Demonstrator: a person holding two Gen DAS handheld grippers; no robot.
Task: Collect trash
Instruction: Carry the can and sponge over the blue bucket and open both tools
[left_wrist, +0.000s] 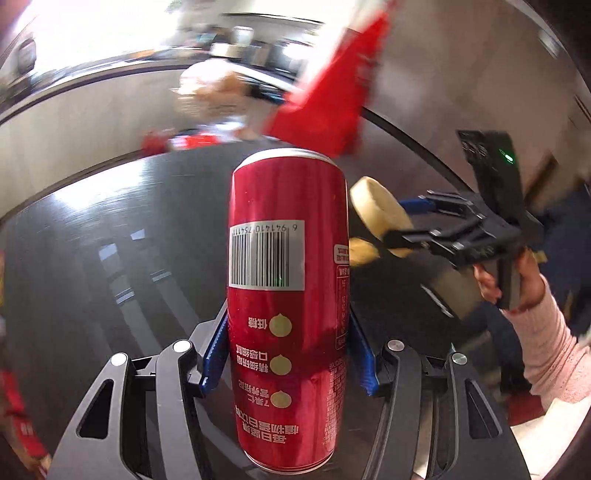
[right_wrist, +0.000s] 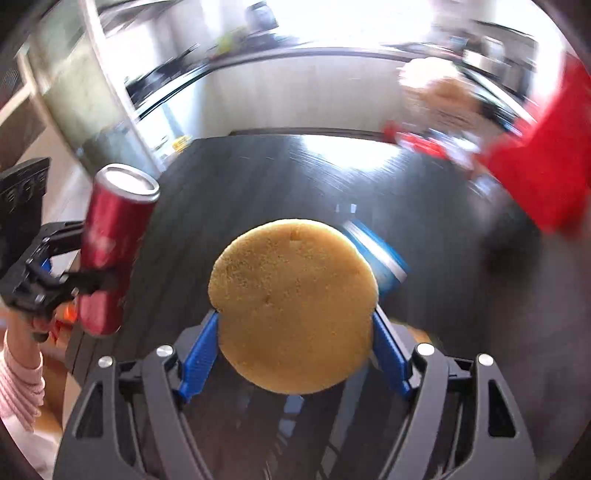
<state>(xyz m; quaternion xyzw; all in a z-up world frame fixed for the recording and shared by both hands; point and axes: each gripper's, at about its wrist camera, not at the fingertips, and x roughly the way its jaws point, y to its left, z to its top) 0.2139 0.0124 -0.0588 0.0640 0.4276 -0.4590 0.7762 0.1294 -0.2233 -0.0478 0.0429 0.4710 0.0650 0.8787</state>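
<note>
Blue fingers (left_wrist: 213, 354) of the left gripper (left_wrist: 288, 350) clamp a red can (left_wrist: 286, 306) upright (its print reads upside down), at the left view's centre. Right gripper (right_wrist: 295, 350) fingers (right_wrist: 197, 356) hold a round tan bun (right_wrist: 295, 306) by its edges. Below both lies a dark, glossy worktop (right_wrist: 258, 173); a red bag (right_wrist: 543, 155) blurs at two o'clock, pale walls beyond. At four o'clock in the left view, a pink sleeve (left_wrist: 550, 350) leads to the right hand (left_wrist: 513, 280).
</note>
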